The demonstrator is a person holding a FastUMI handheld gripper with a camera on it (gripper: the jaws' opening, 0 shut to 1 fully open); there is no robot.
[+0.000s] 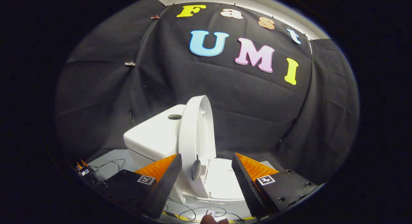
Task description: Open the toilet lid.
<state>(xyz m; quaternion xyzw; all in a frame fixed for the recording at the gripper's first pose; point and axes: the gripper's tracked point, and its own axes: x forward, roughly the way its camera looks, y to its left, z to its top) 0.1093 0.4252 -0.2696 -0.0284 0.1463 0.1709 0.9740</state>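
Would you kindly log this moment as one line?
toilet lid: raised upright against tank | gripper: open, holding nothing | seat: down

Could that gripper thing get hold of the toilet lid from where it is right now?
Probably yes. The toilet lid stands raised, nearly upright by the tank, and its lower edge sits just ahead of the open gripper, between the two fingers. Nothing seems to lie between the fingers and the lid.

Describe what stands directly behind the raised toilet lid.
Behind the upright lid stands the white tank, with a round hole in its top. The lid hides the tank's right part. The gripper fingers are open, holding nothing, with the lid between them.
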